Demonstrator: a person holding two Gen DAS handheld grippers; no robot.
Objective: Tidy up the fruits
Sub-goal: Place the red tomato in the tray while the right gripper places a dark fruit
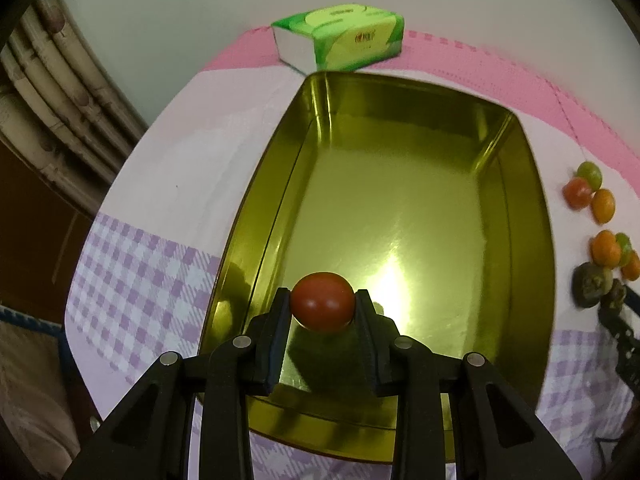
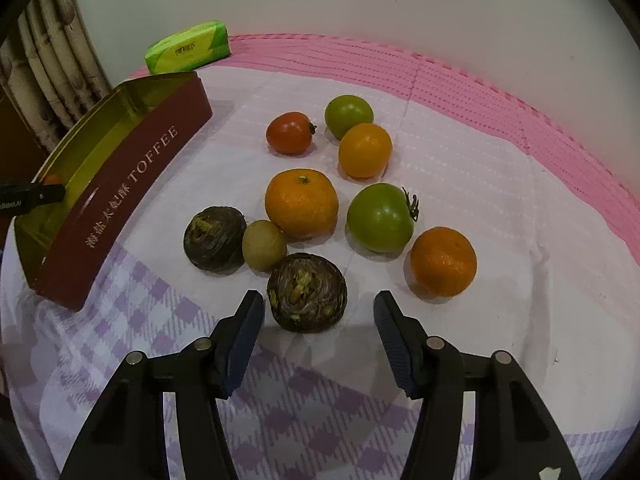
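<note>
My left gripper (image 1: 322, 304) is shut on a red tomato (image 1: 322, 306) and holds it over the near end of the open gold-lined tin (image 1: 400, 184). In the right wrist view the tin (image 2: 132, 184) is red outside with "TOFFEE" on its side, at the left. My right gripper (image 2: 319, 312) is open, its fingers on either side of a dark brown round fruit (image 2: 306, 292) on the cloth. Beyond it lie another dark fruit (image 2: 215, 238), a small kiwi-coloured fruit (image 2: 264, 245), oranges (image 2: 301, 203), green tomatoes (image 2: 379, 217) and a red tomato (image 2: 289, 133).
A green tissue pack (image 1: 344, 38) lies behind the tin near the wall; it also shows in the right wrist view (image 2: 188, 51). The table has a white and purple checked cloth (image 2: 320, 400) with a pink border (image 2: 480, 88). Pipes (image 1: 52, 92) run at the left.
</note>
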